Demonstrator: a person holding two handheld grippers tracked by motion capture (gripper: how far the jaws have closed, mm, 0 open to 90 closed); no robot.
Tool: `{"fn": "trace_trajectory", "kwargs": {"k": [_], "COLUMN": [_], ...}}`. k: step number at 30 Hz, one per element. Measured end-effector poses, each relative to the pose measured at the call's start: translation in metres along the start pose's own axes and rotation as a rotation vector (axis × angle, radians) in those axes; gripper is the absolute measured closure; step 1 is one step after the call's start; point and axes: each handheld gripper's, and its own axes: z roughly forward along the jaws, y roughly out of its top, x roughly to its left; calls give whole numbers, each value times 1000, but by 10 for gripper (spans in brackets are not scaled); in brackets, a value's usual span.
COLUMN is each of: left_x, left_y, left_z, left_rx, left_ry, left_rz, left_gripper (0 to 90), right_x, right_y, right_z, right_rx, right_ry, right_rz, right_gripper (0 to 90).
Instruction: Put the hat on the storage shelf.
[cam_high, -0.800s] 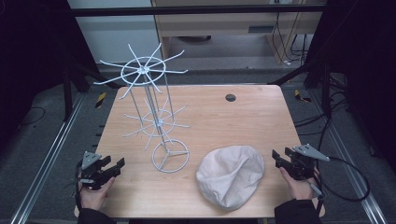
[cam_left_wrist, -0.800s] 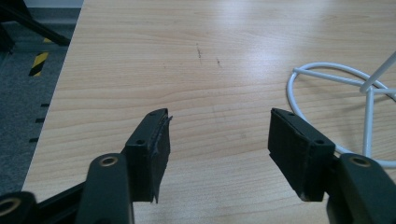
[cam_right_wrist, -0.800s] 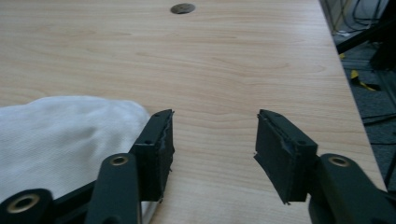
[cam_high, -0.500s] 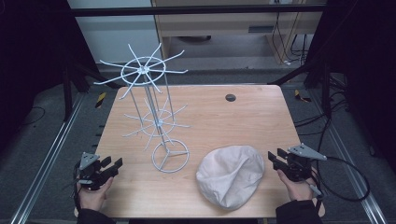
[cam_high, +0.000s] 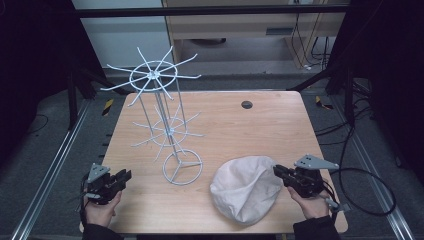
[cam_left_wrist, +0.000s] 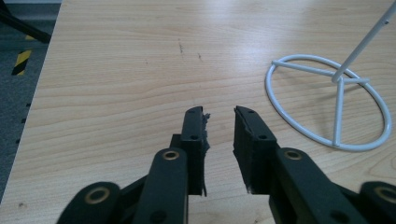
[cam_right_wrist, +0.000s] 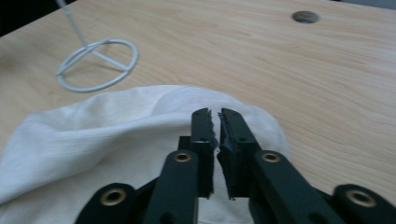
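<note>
Right gripper (cam_high: 283, 173) sits at the near right of the table (cam_high: 280, 115), jaws nearly closed with only a thin slit between them, holding nothing that I can see. In the right gripper view the tips (cam_right_wrist: 215, 116) hang over the right edge of the white cloth cap (cam_right_wrist: 116, 140); can't tell if they touch the fabric.

Key relation: cap (cam_high: 245, 187) lies directly left of the right gripper, just beside it, so the right hand (cam_high: 312, 202) is the obvious one to take it. Left gripper (cam_high: 122, 176) is well apart from the cap, with the stand base between them. Its jaws are partly open and empty over bare wood (cam_left_wrist: 219, 116).

Cap looks soft, rumpled, roughly round, lying flat, no clear long axis.

Further back: white wire stand (cam_high: 167, 130), ring base (cam_high: 183, 167) near the middle, two tiers of radiating hooks, all bare. Likely destination, my guess only. Small round hole (cam_high: 246, 104) at the far side.
</note>
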Motion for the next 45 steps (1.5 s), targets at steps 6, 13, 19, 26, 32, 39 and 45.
{"fn": "trace_trajectory", "kwargs": {"k": [6, 13, 19, 26, 32, 39, 45], "left_x": [-10, -33, -62, -93, -122, -155, -192], "left_y": [1, 1, -1, -2, -1, -1, -6], "left_z": [-3, -6, -6, -4, 1, 9, 18], "left_rx": [8, 9, 28, 49, 65, 96, 124], "left_ry": [-36, -115, -203, -288, -345, -392, -445], "left_rz": [33, 69, 116, 147, 192, 251, 302], "left_gripper": [848, 876, 895, 896, 896, 897, 898], "right_x": [12, 7, 1, -6, -10, -9, -10], "right_y": [4, 0, -5, -9, -13, -17, -17], "right_z": [3, 7, 10, 11, 11, 14, 15], "right_rx": [33, 53, 70, 75, 84, 102, 98], "right_ry": [73, 71, 66, 45, 39, 49, 36], "right_rz": [-48, -36, -10, 5, 16, 8, 18], "right_gripper": [900, 900, 900, 900, 900, 900, 900]}}
